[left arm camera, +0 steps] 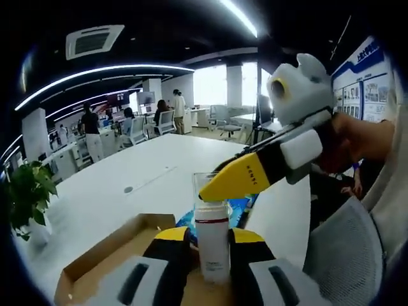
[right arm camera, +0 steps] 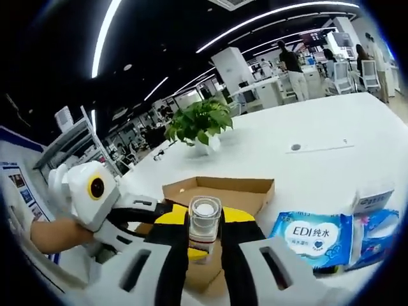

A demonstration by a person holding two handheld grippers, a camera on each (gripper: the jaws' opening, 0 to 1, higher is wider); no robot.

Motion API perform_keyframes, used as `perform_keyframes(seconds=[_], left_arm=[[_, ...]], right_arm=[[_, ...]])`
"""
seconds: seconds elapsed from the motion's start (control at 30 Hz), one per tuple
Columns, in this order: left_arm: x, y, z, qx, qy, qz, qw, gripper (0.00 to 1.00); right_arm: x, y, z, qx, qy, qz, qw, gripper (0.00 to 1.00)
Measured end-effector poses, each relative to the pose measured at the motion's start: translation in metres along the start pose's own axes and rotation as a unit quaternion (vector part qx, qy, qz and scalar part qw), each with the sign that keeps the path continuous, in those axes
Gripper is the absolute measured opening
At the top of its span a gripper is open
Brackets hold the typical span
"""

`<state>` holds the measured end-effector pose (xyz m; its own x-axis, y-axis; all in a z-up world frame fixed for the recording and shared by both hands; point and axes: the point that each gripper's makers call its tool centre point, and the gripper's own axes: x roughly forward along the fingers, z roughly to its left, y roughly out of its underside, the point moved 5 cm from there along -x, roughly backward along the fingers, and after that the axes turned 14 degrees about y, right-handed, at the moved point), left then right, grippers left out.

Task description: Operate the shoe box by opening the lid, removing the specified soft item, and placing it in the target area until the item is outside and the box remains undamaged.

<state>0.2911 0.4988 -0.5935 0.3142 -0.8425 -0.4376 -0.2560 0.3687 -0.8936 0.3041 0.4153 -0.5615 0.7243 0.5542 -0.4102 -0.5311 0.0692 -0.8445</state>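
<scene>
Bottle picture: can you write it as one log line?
bottle: upright, held over open box | left gripper: shut on bottle | right gripper: at bottle cap | wipes: on table

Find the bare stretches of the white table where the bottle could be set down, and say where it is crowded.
Free: the white table between the potted plant and the blue wipes packs, past the cardboard box. Crowded: above the box, where both grippers hold the bottle, and the corner with the packs.
</scene>
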Motion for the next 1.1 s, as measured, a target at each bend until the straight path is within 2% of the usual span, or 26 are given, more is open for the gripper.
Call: perform_keyframes(seconds=[0.23, 0.5, 0.8, 0.9, 1.1], left_arm=[[-0.006, 0.001, 0.005, -0.012, 0.006, -0.002, 0.9999, 0.32], [-0.020, 0.001, 0.011, -0.028, 0.005, -0.017, 0.9995, 0.39], [-0.042, 0.009, 0.019, -0.051, -0.002, -0.022, 0.9985, 0.49], [-0.051, 0.012, 0.021, -0.056, -0.006, -0.020, 0.9982, 0.51], [-0.069, 0.021, 0.025, -0.065, -0.011, -0.015, 0.9977, 0.57]], right_arm=[[-0.001, -0.014, -0.014, -0.049, -0.026, -0.007, 0.9985, 0.15], [-0.001, -0.037, -0.030, -0.124, -0.056, -0.017, 0.9905, 0.16], [0.003, -0.050, -0.045, -0.197, -0.104, -0.019, 0.9747, 0.16], [0.005, -0.053, -0.049, -0.235, -0.128, -0.021, 0.9632, 0.16], [0.010, -0.056, -0.059, -0.257, -0.159, -0.017, 0.9530, 0.16]])
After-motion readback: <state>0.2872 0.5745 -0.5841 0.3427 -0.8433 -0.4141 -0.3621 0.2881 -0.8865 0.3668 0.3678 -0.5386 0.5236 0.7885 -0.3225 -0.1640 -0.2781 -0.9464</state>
